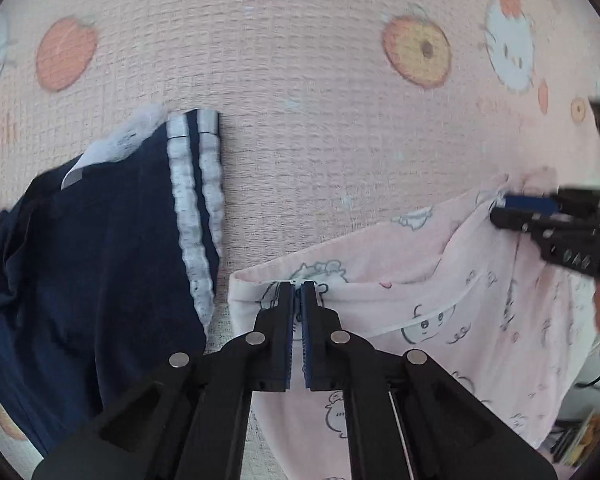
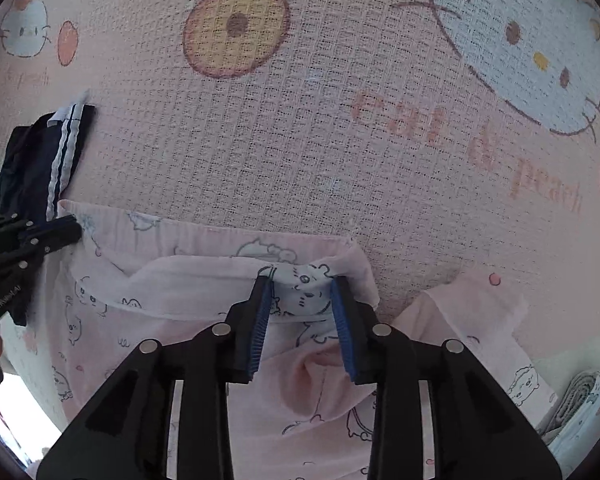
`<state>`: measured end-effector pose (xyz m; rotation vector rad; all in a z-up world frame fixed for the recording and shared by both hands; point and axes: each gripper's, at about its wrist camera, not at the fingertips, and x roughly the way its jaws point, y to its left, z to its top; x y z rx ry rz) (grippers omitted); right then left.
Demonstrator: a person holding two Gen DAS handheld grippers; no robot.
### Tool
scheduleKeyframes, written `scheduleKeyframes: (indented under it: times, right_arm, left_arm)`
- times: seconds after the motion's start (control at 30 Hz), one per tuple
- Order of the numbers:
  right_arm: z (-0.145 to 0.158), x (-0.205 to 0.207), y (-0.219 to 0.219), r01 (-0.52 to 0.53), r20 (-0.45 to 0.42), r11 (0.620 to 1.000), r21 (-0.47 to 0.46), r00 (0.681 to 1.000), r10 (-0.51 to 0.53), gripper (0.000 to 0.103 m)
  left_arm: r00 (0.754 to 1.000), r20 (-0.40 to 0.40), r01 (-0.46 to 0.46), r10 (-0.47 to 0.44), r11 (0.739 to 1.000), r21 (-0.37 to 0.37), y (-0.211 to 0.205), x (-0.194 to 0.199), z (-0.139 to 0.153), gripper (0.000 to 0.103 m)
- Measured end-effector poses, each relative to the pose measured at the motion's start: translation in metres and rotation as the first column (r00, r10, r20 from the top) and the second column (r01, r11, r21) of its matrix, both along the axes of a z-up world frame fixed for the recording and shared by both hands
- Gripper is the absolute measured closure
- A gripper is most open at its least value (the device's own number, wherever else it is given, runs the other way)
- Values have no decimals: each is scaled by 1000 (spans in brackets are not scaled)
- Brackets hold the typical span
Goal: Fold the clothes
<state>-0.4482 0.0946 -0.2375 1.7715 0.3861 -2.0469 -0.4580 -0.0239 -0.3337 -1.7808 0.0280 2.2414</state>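
Observation:
A pale pink garment with cartoon animal prints (image 1: 440,292) lies on a pink bedsheet; it also shows in the right wrist view (image 2: 204,280). My left gripper (image 1: 298,286) is shut on the garment's left top edge. My right gripper (image 2: 300,278) is open, its fingers either side of the garment's right top corner, which bunches between them. The right gripper shows in the left wrist view (image 1: 500,212) at the right, and the left gripper in the right wrist view (image 2: 70,228) at the left.
A folded navy garment with white side stripes (image 1: 100,248) lies left of the pink one, also in the right wrist view (image 2: 44,160). The pink sheet (image 2: 340,140) has cat and peach prints. Folded cloth (image 2: 580,404) sits at the lower right.

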Motion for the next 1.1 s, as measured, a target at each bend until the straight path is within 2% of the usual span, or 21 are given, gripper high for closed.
scheduleKeyframes:
  times: [0.03, 0.1, 0.23, 0.37, 0.4, 0.43, 0.5, 0.57, 0.6, 0.67, 0.73, 0.9, 0.93, 0.97, 1.0, 1.03, 1.07, 1.1]
  right_arm:
    - [1, 3, -6, 2, -10, 1000, -5, 1000, -2, 96]
    - [4, 9, -19, 7, -32, 1000, -19, 999, -8, 100]
    - [16, -3, -30, 34, -81, 999, -25, 996, -36, 101]
    - [8, -16, -19, 85, -26, 996, -28, 996, -85, 100]
    - [8, -19, -16, 103, 3, 993, -50, 995, -103, 100]
    - [11, -21, -13, 119, 23, 990, -77, 993, -118, 97]
    - [17, -22, -10, 129, 57, 983, -131, 991, -123, 74]
    - [23, -23, -9, 108, 83, 982, -152, 992, -96, 65]
    - [23, -22, -12, 88, 88, 986, -140, 993, -76, 65]
    - [13, -16, -19, 50, 62, 997, -51, 997, -47, 65]
    - [9, -12, -19, 54, 31, 999, -2, 998, -53, 64]
    - [14, -39, 9, 211, 38, 977, -13, 977, -211, 61]
    - [13, -41, 11, 211, 48, 977, -16, 977, -210, 60]
    - [13, -42, 14, 197, 52, 980, -17, 979, -196, 58]
    - [11, -38, 7, 168, 53, 986, -17, 984, -167, 58]
    - [6, -30, -10, 124, 52, 992, -17, 991, -123, 62]
    - [5, -26, -21, 70, 59, 997, -31, 996, -68, 87]
    - [9, -28, -25, 17, 68, 998, -55, 998, -14, 99]
  left_arm:
    - [1000, -15, -27, 27, 1000, 2, -5, 1, 4, 100]
    - [998, -11, -69, 69, 998, 15, -12, -1, 4, 100]
    - [989, 14, -146, 146, 988, 44, -22, -7, -2, 100]
    - [974, 42, -223, 221, 972, 71, -33, -13, -8, 98]
    - [972, 47, -232, 229, 969, 84, -37, -12, -6, 95]
    - [972, 51, -232, 228, 968, 101, -43, -10, -1, 92]
    - [970, 23, -242, 241, 964, 114, -47, -18, 11, 72]
    - [967, 16, -252, 252, 959, 126, -50, -16, 12, 70]
    - [966, 28, -258, 257, 957, 131, -51, -14, 9, 70]
    - [962, 68, -271, 264, 953, 138, -53, -11, -2, 70]
    - [964, 90, -263, 251, 950, 169, -52, -8, -7, 70]
    - [975, 108, -209, 193, 964, 164, -56, -8, -10, 70]
    - [975, 111, -207, 191, 965, 159, -62, -7, -12, 70]
    - [975, 109, -212, 196, 965, 155, -71, -4, -16, 72]
    - [975, 101, -214, 200, 966, 144, -72, -4, -18, 83]
    - [976, 95, -209, 198, 970, 127, -68, -7, -19, 92]
    - [977, 93, -201, 192, 973, 113, -66, -10, -18, 95]
    - [979, 82, -194, 187, 976, 98, -64, -12, -15, 96]
